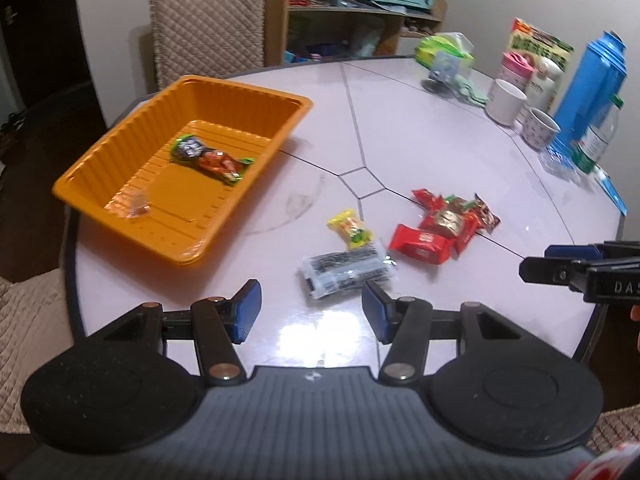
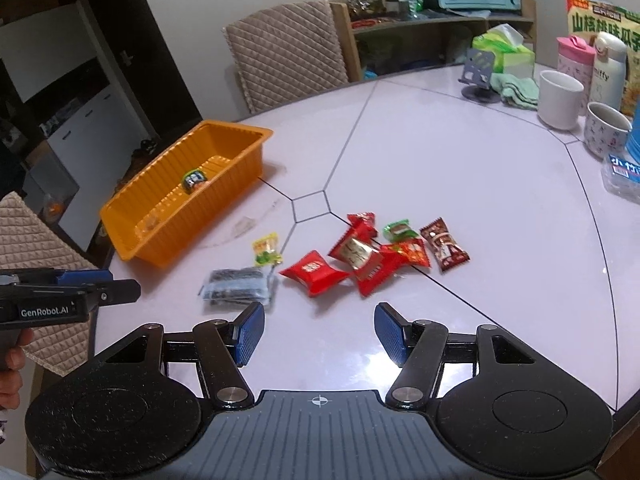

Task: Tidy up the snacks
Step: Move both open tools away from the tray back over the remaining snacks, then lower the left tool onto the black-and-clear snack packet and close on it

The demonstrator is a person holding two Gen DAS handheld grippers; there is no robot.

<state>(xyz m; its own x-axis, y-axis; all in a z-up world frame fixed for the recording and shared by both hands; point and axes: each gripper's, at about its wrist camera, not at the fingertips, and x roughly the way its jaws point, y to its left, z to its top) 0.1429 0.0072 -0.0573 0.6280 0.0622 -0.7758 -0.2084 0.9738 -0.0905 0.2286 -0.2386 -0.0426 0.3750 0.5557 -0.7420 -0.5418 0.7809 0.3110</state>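
Nearest us, our left gripper (image 1: 312, 306) hangs with jaws apart and empty, and just beyond its right pad lies the grey-black packet (image 1: 346, 271), flat on the table (image 1: 420, 140), long axis running across the jaws. Our right gripper (image 2: 319, 330) is likewise parted and empty, the packet sitting off its left pad, so we judge the left hand nearer. The packet looks crinkly, clear-edged film. The orange tray (image 1: 120, 136) waits to the left, well apart.
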